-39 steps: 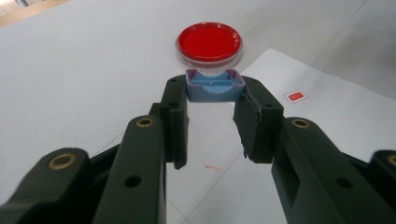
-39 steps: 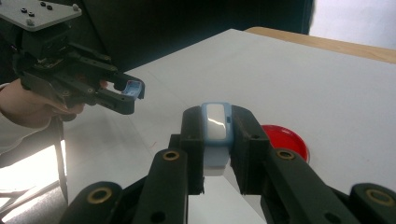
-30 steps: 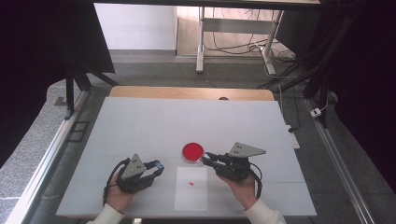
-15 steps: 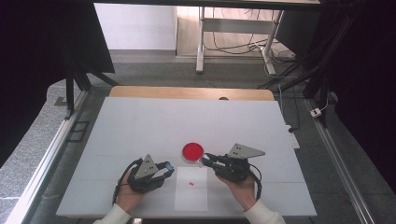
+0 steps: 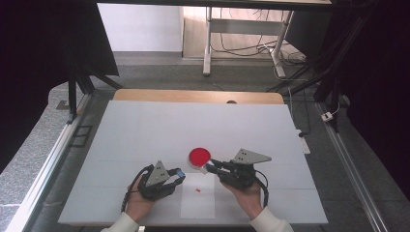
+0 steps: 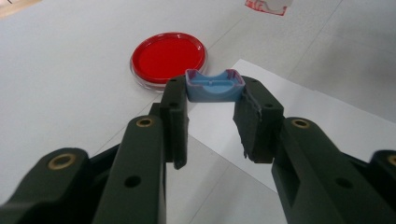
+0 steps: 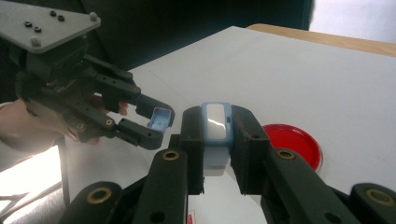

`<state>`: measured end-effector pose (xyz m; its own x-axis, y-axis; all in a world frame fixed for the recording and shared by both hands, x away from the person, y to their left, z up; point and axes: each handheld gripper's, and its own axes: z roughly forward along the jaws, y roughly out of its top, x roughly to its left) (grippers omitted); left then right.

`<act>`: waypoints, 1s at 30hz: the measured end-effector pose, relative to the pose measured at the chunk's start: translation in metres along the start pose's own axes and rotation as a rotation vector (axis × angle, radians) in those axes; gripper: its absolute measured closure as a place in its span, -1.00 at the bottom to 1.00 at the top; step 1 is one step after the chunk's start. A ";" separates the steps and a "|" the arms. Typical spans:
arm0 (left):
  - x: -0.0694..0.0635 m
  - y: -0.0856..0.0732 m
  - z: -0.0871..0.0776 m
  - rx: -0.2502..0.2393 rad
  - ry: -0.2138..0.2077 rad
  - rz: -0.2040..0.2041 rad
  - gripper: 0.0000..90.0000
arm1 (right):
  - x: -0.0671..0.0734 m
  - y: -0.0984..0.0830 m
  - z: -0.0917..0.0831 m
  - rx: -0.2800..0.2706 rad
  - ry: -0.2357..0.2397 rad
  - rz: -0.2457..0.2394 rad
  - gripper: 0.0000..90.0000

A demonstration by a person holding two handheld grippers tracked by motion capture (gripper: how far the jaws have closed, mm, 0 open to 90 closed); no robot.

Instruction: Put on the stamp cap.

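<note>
Your left gripper [image 6: 212, 100] grips the blue cap [image 6: 215, 86]; your right gripper [image 7: 215, 135] grips the capless body [image 7: 215, 130]. Recapping remains, judging by their separation.

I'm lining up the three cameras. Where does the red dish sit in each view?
High view: red dish at table centre, just beyond the right gripper.
Left gripper view: upper left of centre, behind the small blue cap.
Right gripper view: right of centre, partly behind a jaw.
Shared landmark: white paper sheet.
</note>
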<state>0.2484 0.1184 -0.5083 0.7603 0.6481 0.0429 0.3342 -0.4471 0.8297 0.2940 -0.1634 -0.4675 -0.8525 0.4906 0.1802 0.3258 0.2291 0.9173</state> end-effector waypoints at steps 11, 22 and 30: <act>-0.005 0.002 0.006 0.003 -0.009 0.007 0.45 | -0.001 0.001 0.002 -0.006 0.011 0.030 0.67; -0.009 0.002 0.013 0.013 -0.009 0.015 0.45 | 0.004 0.002 0.007 0.000 0.014 0.033 0.67; -0.013 0.003 0.018 0.013 -0.007 0.026 0.45 | 0.008 0.001 0.010 0.007 0.017 0.021 0.67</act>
<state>0.2492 0.0975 -0.5164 0.7726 0.6320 0.0603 0.3219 -0.4718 0.8208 0.2917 -0.1507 -0.4684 -0.8521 0.4811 0.2059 0.3470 0.2250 0.9105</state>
